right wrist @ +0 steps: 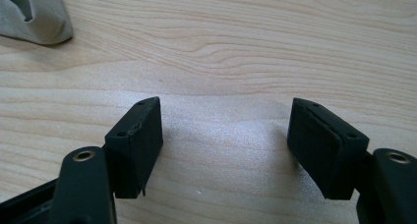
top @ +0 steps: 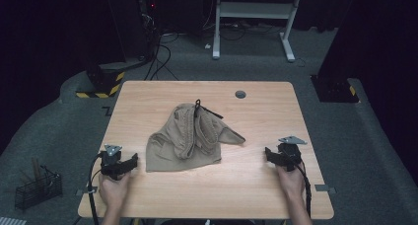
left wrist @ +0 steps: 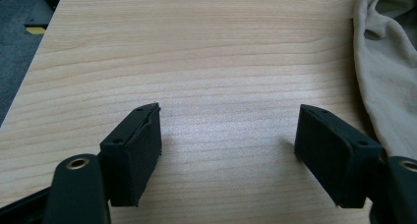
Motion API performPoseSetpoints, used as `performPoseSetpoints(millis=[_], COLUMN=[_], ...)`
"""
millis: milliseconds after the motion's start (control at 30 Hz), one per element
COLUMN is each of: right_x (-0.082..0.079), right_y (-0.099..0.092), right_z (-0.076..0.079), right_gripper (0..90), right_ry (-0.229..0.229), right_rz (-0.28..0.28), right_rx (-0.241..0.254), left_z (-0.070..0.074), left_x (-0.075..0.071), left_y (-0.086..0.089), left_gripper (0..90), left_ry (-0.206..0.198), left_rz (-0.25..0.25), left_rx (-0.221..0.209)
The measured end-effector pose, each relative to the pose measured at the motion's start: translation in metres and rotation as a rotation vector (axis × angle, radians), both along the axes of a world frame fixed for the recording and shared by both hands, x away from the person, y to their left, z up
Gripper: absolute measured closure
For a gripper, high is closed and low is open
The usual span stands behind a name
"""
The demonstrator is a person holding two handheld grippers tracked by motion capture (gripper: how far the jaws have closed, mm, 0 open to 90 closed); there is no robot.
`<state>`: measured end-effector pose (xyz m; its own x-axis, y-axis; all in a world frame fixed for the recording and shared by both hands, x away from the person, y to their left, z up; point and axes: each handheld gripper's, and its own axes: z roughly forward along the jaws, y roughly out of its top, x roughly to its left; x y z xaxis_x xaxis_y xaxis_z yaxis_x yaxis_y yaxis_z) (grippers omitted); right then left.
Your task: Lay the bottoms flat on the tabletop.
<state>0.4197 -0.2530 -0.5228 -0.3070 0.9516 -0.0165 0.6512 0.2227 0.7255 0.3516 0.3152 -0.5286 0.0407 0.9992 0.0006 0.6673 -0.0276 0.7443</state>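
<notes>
- The left tongs [top: 132, 163] rest near the near-left corner of the counter [top: 256, 111], held in the person's left hand [top: 114, 188]; the jaws stand wide apart, released, with bare wood between them.
- In the left gripper view the left tongs [left wrist: 228, 135] show nothing between the pads, and the cloth's edge [left wrist: 386, 71] lies just beyond the right-hand jaw, close to it but apart.
- The right tongs [top: 269, 154] sit at the near-right of the counter, held in the person's right hand [top: 291, 181]; their jaws are also spread wide and grasp nothing.
- In the right gripper view the right tongs [right wrist: 225, 130] frame bare wood, and a corner of the cloth [right wrist: 34, 15] lies at the far left, well apart from the jaws.
- A crumpled tan garment [top: 190, 138] lies in the middle of the counter, between the two tongs, with a gathered waistband running up its middle and a dark drawstring [top: 204, 108] at its far end.
- Its near-left corner lies just beside the left tongs; its pointed right flap lies some way short of the right tongs.
- A round grey cap [top: 240, 94] sits in the counter top near the far edge.
- A wire basket [top: 37, 188] stands on the floor to the left of the counter.
</notes>
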Motion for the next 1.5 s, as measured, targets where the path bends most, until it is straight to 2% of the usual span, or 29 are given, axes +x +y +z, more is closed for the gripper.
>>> performPoseSetpoints(millis=[400, 467, 700, 800, 900, 1000, 1200, 1500], right_x=[0.0, 0.0, 0.0, 0.0, 0.0, -0.001, -0.001, -0.001], right_y=[0.0, 0.0, 0.0, -0.001, -0.001, -0.001, 0.0, 0.0], right_z=[0.0, 0.0, 0.0, 0.0, 0.0, 0.0, 0.0, 0.0], right_gripper=[29.8, 29.7, 29.8, 29.8, 29.8, 29.8, 29.7, 29.8], right_ry=[-0.001, -0.001, -0.002, -0.002, -0.002, -0.001, 0.0, -0.001], right_rz=[0.01, 0.008, 0.012, 0.016, 0.016, 0.017, 0.018, 0.019], right_rx=[-0.001, -0.001, -0.001, -0.001, -0.001, -0.001, -0.001, 0.0], left_z=[0.0, 0.0, 0.0, 0.0, 0.001, 0.002, 0.006, 0.018], left_x=[0.0, 0.0, 0.0, 0.0, 0.001, 0.0, -0.002, 0.006], left_y=[-0.001, -0.001, -0.001, -0.002, 0.0, -0.002, -0.004, -0.011], left_gripper=[26.2, 28.4, 27.1, 24.9, 23.4, 22.5, 22.0, 21.4], left_ry=[0.0, -0.002, -0.003, 0.001, 0.002, 0.005, -0.012, -0.046], left_rz=[-0.007, -0.013, -0.033, -0.034, -0.038, -0.041, -0.055, -0.086], left_rx=[-0.001, -0.001, -0.001, -0.014, -0.047, -0.053, -0.082, -0.13])
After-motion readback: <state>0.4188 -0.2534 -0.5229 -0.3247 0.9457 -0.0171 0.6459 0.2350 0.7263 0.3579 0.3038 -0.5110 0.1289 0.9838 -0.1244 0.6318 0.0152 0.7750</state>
